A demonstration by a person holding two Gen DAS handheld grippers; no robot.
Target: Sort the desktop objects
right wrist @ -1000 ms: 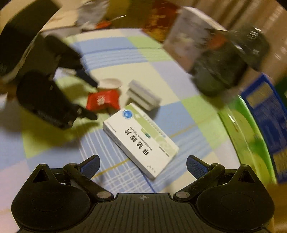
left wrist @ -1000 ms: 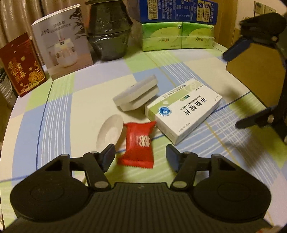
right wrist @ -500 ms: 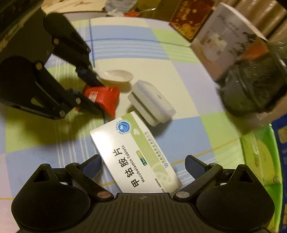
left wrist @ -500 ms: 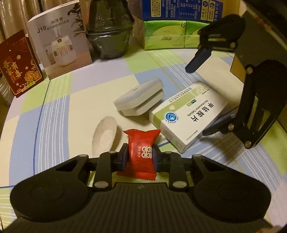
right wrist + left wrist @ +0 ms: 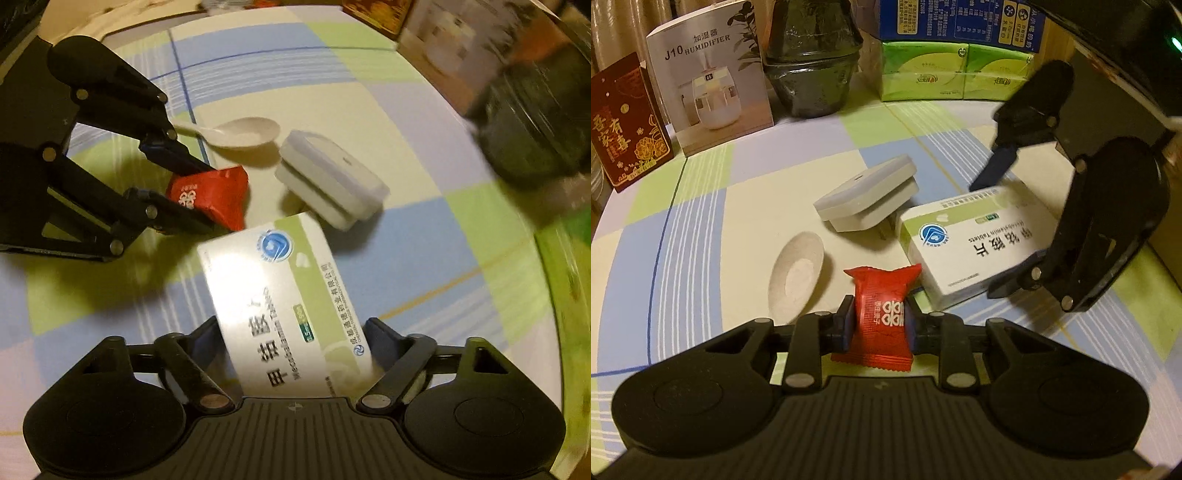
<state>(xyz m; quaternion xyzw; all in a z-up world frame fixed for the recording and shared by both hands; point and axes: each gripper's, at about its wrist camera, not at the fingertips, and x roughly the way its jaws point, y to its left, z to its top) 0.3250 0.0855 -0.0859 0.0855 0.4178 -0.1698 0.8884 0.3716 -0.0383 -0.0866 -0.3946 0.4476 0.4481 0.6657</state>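
The left hand-held gripper (image 5: 879,325) pinches the red candy packet (image 5: 882,317) low over the bench (image 5: 701,229). The right hand-held gripper (image 5: 295,343) straddles the medicine box (image 5: 288,306), fingers wide, its long axis running straight ahead between them.

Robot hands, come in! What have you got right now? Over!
Left gripper shut on red candy packet. Right gripper straddling medicine box, grip unclear. White plug-in device and small dish close by, not blocking.
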